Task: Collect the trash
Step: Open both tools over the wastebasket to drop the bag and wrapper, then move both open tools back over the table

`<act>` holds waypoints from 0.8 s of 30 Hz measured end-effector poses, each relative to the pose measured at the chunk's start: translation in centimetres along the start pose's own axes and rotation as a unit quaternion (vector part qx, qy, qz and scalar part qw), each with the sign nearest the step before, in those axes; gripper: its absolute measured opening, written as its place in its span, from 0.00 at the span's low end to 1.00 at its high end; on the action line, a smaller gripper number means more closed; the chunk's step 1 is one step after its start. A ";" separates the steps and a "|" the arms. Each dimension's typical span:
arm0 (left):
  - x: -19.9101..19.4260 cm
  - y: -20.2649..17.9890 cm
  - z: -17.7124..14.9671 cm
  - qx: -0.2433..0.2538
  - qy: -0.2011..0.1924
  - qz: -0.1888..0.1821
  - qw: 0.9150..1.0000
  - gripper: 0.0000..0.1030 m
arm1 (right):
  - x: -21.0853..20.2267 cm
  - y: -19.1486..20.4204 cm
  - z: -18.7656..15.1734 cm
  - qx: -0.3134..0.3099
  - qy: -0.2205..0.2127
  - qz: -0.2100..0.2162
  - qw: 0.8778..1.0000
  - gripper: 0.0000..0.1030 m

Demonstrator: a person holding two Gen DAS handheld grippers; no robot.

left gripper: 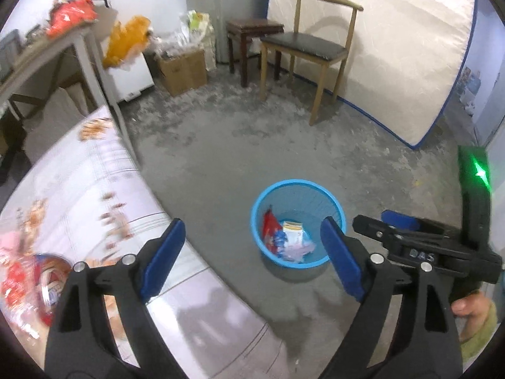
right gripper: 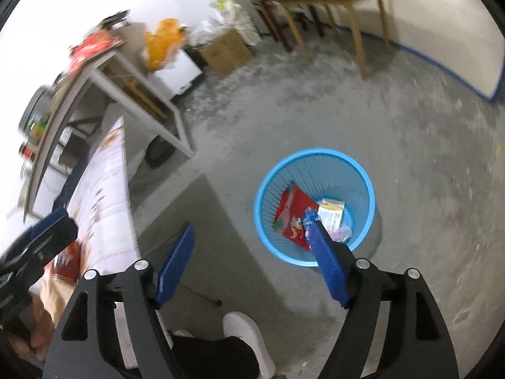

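Note:
A blue mesh trash basket (left gripper: 334, 203) stands on the concrete floor and shows in the right wrist view (right gripper: 366, 177) too. It holds a red wrapper (right gripper: 292, 210), a white and yellow carton (right gripper: 329, 213) and crumpled pale paper (left gripper: 300, 249). My left gripper (left gripper: 252, 246) is open and empty, above the table edge and the floor beside the basket. My right gripper (right gripper: 252, 246) is open and empty above the floor, its right finger over the basket's near rim. The right gripper also shows in the left wrist view (left gripper: 394, 224). A red and blue can-like item (left gripper: 41, 281) lies on the table at the left.
A table with a patterned cloth (left gripper: 110, 221) fills the left. A wooden chair (left gripper: 315, 47), a dark stool (left gripper: 252, 34), a cardboard box (left gripper: 183, 69), a white box (left gripper: 132, 75) and a mattress (left gripper: 394, 47) stand along the walls. A white shoe (right gripper: 246, 334) is below.

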State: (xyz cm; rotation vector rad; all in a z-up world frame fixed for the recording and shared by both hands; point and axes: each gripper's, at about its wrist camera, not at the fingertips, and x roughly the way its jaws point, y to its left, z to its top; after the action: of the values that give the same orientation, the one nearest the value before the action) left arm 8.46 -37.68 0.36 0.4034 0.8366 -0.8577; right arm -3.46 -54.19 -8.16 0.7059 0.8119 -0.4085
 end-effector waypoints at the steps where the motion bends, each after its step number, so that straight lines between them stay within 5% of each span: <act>1: -0.7 0.2 -0.2 0.000 -0.004 0.003 1.000 0.82 | -0.8 0.8 -0.3 -0.011 -0.003 0.000 1.000 0.75; 24: -17.7 11.0 -8.4 -0.078 -0.096 0.090 0.988 0.87 | -12.2 21.5 -7.4 -0.209 -0.060 0.027 0.976 0.89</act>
State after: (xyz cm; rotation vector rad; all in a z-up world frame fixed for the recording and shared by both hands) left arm 6.58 -16.99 8.83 0.2504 0.6711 -0.6470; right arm -2.48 -32.99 6.55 0.3058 0.7312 -0.2181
